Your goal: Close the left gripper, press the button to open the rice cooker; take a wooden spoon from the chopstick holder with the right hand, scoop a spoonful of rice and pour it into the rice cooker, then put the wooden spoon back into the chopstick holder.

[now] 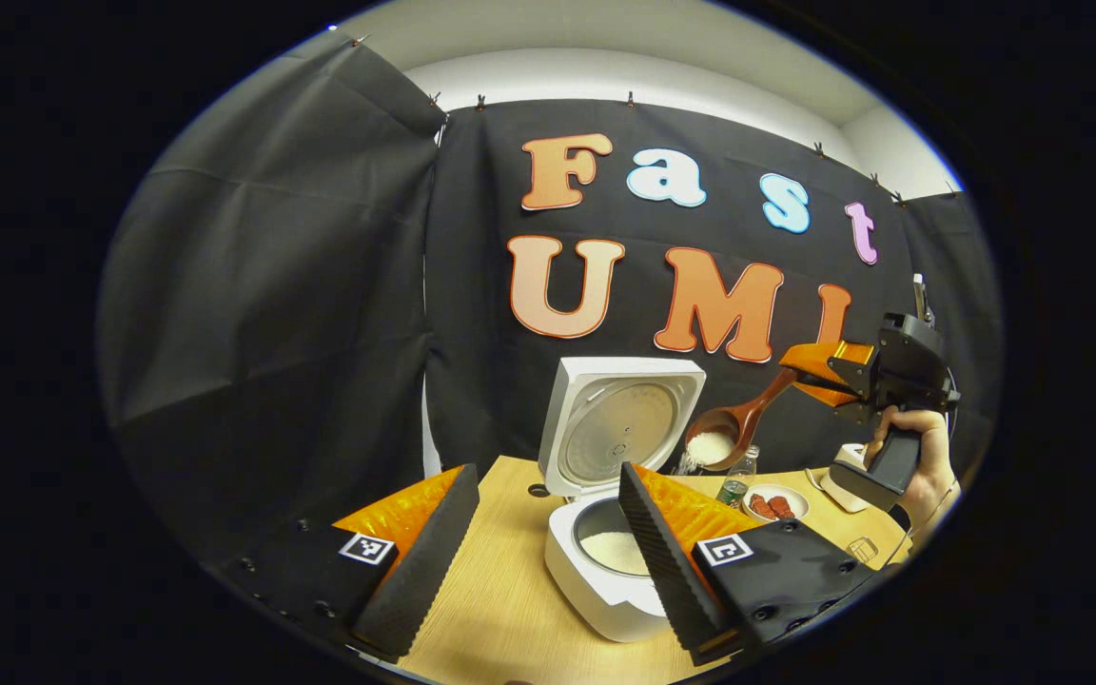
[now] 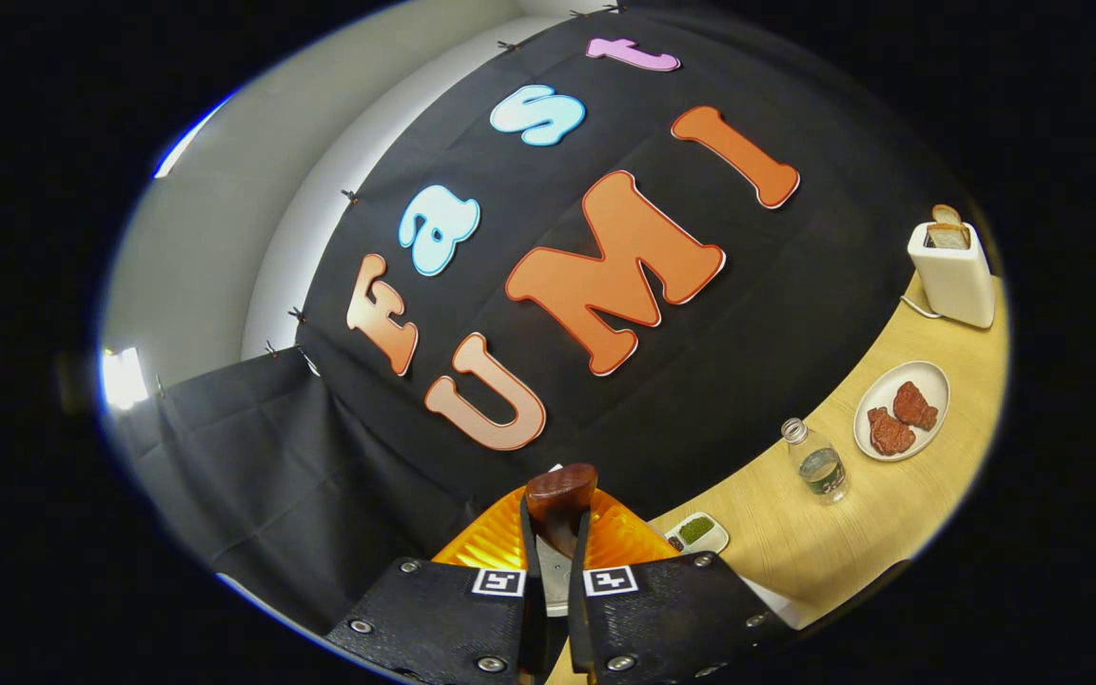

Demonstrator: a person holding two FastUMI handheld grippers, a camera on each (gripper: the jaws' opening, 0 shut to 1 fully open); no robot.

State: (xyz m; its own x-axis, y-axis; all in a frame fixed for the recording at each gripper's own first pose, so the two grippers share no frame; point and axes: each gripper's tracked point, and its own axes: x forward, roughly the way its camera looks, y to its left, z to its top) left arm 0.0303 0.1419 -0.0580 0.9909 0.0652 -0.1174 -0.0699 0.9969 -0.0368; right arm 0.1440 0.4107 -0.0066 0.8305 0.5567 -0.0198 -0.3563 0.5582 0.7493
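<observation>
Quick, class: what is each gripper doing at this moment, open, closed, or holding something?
Left gripper: open, holding nothing, in front of the open rice cooker.
Right gripper: closed on the wooden spoon, which carries rice.

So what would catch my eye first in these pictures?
Probably the wooden spoon, heaped with white rice and held up by the right tool above the table. Below it to the left sits the white rice cooker, lid up, rice already in its pot.

One rice cooker (image 1: pixel 605 561), one wooden spoon (image 1: pixel 729 433), two plates (image 2: pixel 900 409), one bottle (image 2: pixel 819 466).
</observation>
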